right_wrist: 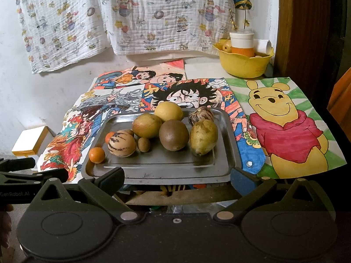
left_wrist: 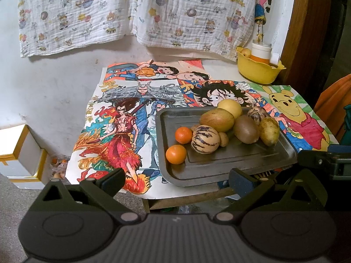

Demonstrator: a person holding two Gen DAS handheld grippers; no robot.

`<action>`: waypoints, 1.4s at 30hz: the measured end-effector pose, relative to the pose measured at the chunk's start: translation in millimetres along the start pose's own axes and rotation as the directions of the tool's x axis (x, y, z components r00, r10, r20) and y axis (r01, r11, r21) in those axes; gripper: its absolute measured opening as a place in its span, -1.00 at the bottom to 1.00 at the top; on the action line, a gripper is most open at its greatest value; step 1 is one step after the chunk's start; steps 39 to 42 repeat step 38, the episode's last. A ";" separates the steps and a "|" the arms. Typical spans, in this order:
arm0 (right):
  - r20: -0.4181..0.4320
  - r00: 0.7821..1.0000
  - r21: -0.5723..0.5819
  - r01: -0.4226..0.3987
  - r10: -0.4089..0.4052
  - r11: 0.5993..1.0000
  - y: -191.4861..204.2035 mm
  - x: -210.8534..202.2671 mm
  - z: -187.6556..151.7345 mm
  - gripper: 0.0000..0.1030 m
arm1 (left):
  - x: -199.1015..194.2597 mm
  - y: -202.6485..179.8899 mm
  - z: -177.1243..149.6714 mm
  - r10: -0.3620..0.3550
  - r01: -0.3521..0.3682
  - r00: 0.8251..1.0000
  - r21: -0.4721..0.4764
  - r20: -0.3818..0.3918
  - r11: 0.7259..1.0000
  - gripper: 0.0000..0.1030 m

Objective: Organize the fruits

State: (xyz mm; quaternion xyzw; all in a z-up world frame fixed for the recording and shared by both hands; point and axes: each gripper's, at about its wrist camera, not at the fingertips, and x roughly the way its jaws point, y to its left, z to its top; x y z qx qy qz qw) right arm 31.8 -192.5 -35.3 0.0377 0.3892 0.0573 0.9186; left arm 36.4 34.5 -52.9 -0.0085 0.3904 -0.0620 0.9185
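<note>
1. Hovering short of the table's near edge, the left gripper (left_wrist: 175,180) has its 2 black fingers spread wide apart with nothing between them.
2. The right gripper (right_wrist: 176,180) hangs beside it, likewise spread wide and empty, facing the near rim of the rectangular grey metal tray (right_wrist: 158,168).
3. The tray lies on a table covered with colourful hand-drawn cartoon sheets (right_wrist: 291,131), and all the loose fruit sits on it.
4. At the tray's left, 2 small round orange mandarins (left_wrist: 176,154) rest near each other, the nearer one by the rim and the other (left_wrist: 183,135) behind it.
5. A cream round melon with purple stripes (left_wrist: 205,139) sits just right of them, touching the farther mandarin in the left wrist view.
6. A small brown oval fruit (right_wrist: 144,144) lies just beside the striped melon.
7. Behind these, a large greenish-brown oval fruit (right_wrist: 147,125) sits in front of a round yellow fruit (right_wrist: 169,111) near the far rim.
8. A brown fuzzy kiwi (right_wrist: 174,134) stands mid-tray, with a yellow-green speckled pear-shaped fruit (right_wrist: 203,137) just to its right.
9. A second, darker striped round fruit (right_wrist: 200,115) sits behind the pear-shaped one, at the far right corner.
10. A yellow plastic scalloped bowl (right_wrist: 245,64) stands at the table's far right, well apart from the tray, holding a white-and-orange cup (right_wrist: 242,42) and a yellowish fruit.
11. A white cloth printed with cartoon figures (right_wrist: 131,17) hangs on the wall behind.
</note>
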 end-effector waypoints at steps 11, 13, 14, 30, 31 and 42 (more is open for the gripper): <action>0.000 1.000 -0.001 0.001 -0.001 1.000 -0.9 2.5 1.6 0.99 | 7.2 1.1 3.3 -0.005 0.005 1.000 -0.003 -0.006 1.000 0.99; 0.000 1.000 -0.001 0.002 -0.002 1.000 -0.2 2.9 2.0 0.99 | 7.0 1.5 3.9 -0.002 0.002 1.000 -0.001 -0.007 1.000 0.99; 0.000 1.000 -0.001 0.002 -0.002 1.000 0.3 3.0 2.2 0.99 | 7.4 0.7 4.2 0.003 -0.003 1.000 -0.001 -0.008 1.000 0.99; -0.003 1.000 -0.004 0.006 -0.006 1.000 -1.4 5.0 4.4 0.99 | 8.4 -5.2 8.3 0.035 -0.033 0.999 0.061 -0.030 0.998 0.98; -0.003 1.000 -0.004 0.005 -0.005 1.000 -0.1 5.0 4.4 0.99 | 8.3 -4.6 8.8 0.034 -0.033 0.999 0.063 -0.027 0.997 0.98; -0.009 1.000 0.002 -0.006 0.006 1.000 -3.2 6.3 5.5 0.99 | 8.2 -4.9 9.6 0.020 -0.019 1.000 0.063 -0.021 0.998 0.98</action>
